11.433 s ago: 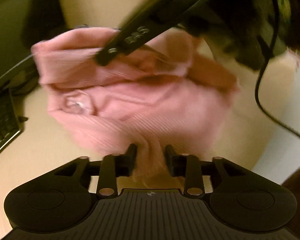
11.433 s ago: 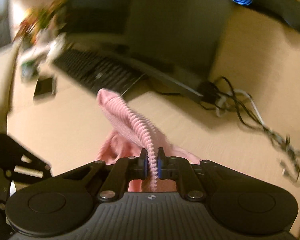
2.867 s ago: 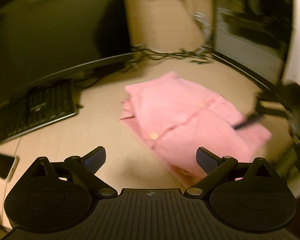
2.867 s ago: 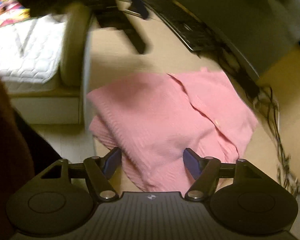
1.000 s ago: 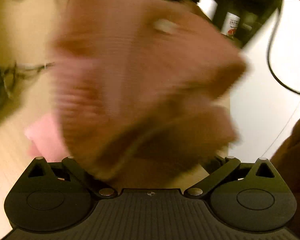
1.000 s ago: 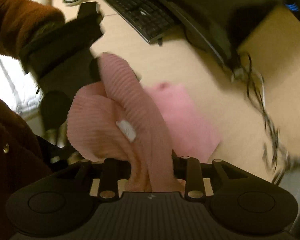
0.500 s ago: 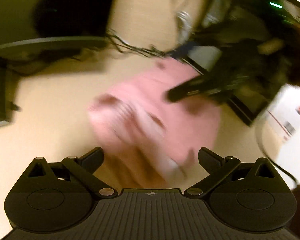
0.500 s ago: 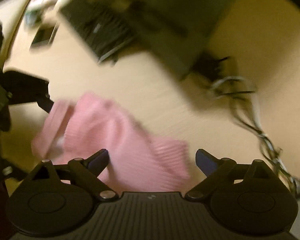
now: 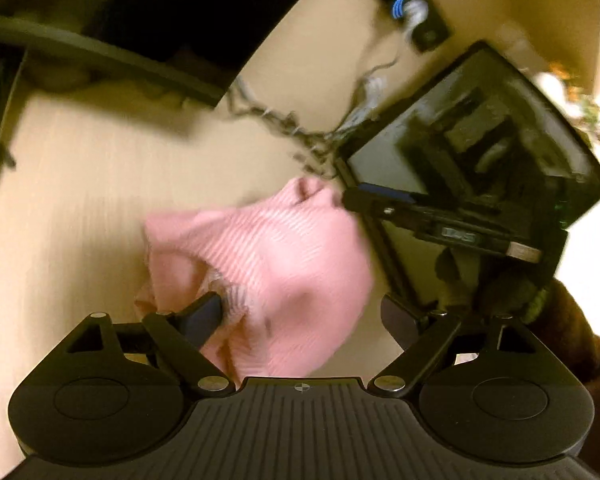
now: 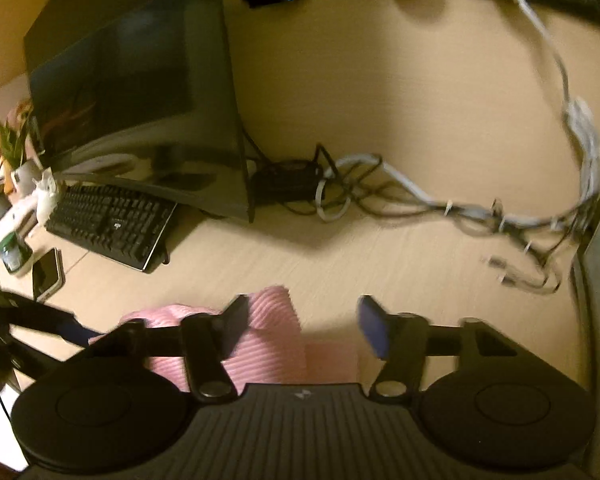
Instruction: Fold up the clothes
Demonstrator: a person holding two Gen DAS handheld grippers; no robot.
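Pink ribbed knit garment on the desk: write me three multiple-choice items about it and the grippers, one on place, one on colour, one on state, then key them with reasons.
1. Where does the pink ribbed knit garment lie?
A. On the light wooden desk
B. On the black keyboard
C. Over the dark monitor

2. What colour are the pads on the right gripper's fingers?
A. Red
B. Blue
C. White

3. How do the two grippers stand?
A. Both open
B. Both shut on the garment
C. Left shut, right open

Key: 1 A, the garment rests bunched on bare desk, apart from keyboard and monitor. 2 B, the inner face of the finger shows blue. 3 A, the left gripper and the right gripper both show a wide gap between their fingers, with cloth lying loose in it.
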